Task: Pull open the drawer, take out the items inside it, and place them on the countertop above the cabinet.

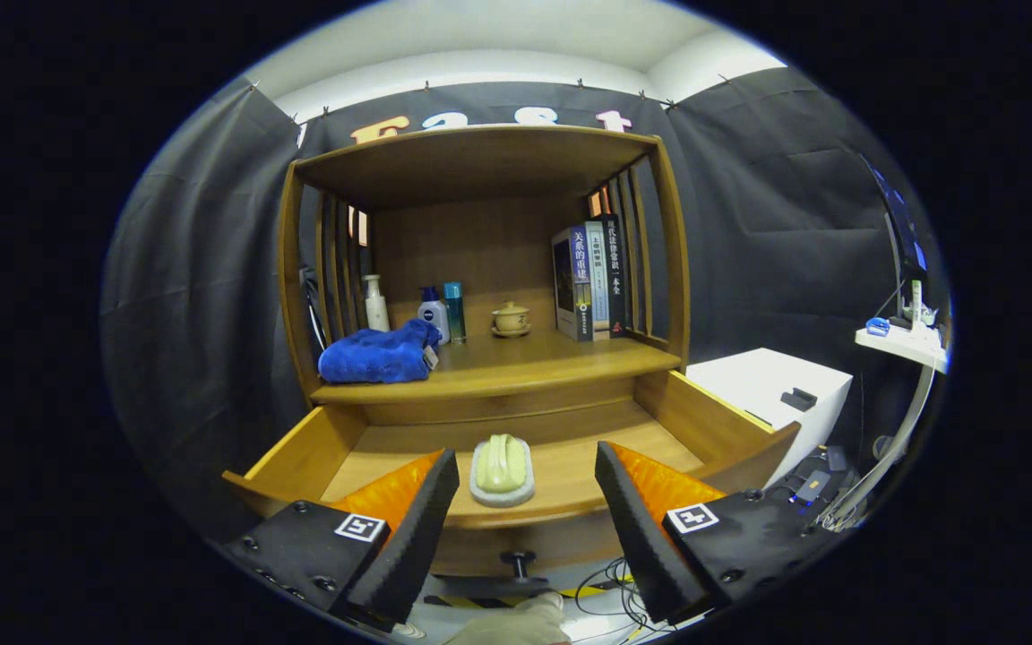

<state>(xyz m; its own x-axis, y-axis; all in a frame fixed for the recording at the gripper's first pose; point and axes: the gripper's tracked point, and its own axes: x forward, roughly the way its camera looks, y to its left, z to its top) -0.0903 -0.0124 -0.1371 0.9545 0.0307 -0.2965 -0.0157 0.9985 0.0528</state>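
Since the drawer [516, 448] already stands pulled out, the gripper [525, 528] hangs over its front edge with fingers spread wide and empty, framing the soap dish [502, 469] (still lying inside, below the countertop [516, 367]) ready for a straddling grasp

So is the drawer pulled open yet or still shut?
Open: the drawer juts out from under the countertop, with a green item inside, between the open tool's fingers.
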